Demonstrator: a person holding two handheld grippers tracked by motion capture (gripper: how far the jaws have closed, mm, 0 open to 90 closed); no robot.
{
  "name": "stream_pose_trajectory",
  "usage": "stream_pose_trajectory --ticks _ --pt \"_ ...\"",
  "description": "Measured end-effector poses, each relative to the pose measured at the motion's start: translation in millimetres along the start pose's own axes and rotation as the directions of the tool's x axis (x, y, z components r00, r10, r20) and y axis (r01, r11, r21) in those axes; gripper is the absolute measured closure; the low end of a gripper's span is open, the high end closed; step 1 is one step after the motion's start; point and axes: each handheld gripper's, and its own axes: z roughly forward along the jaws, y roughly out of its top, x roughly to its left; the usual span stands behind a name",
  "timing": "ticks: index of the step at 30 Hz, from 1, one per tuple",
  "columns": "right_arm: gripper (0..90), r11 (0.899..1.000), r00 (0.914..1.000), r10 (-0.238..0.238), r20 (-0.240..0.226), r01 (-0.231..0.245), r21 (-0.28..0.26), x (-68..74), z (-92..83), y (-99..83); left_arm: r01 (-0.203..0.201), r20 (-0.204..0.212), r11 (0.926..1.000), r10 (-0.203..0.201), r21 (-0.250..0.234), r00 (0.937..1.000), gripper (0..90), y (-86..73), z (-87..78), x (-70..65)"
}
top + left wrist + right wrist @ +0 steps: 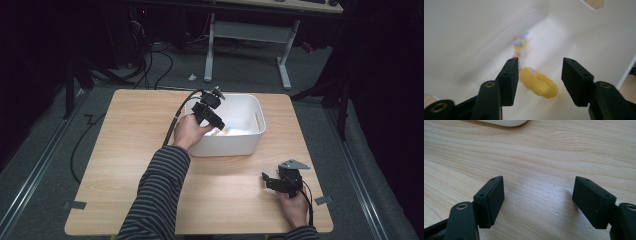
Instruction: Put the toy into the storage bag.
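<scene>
**Rope toy lies loose in the tub**

Left gripper (537, 75) hangs over the white tub (252, 140), jaws parted, gripping nothing. Yellow rope toy (539, 83) lies on the tub floor below them. Right gripper (539, 200) gapes wide, empty, over the wooden table (549, 152).

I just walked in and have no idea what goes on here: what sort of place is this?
Probably a lab or workshop set up for recording handwork. A person holds a gripper in each hand, the left gripper over a white bin on a wooden table, while cables run across the grey floor under dim lighting.
</scene>
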Motion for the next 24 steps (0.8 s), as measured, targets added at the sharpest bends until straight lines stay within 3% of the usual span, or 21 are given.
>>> stream_pose_trajectory --ticks 4,12,20,24 --pt "25.7 1.000 1.0000 0.000 -0.001 0.000 0.002 0.1 -0.3 -0.1 -0.034 -0.038 0.9989 0.033 -0.033 0.9987 42.3 -2.4 -12.0 -8.3" --pt "25.7 1.000 1.0000 0.002 0.000 -0.002 0.002 0.5 -0.5 -0.2 -0.006 -0.056 0.9914 -0.001 -0.131 0.9985 39.5 -19.0 -45.5 -4.0" --pt "25.7 1.000 1.0000 0.002 0.001 -0.002 0.002 0.5 -0.5 -0.3 0.013 -0.067 0.9806 -0.026 -0.196 0.9974 39.7 -40.2 -66.1 4.8" --pt "25.7 1.000 1.0000 0.003 0.002 -0.003 0.001 0.6 -0.4 -0.4 0.010 -0.080 0.9793 -0.026 -0.202 0.9964 40.4 -48.0 -75.2 6.8"
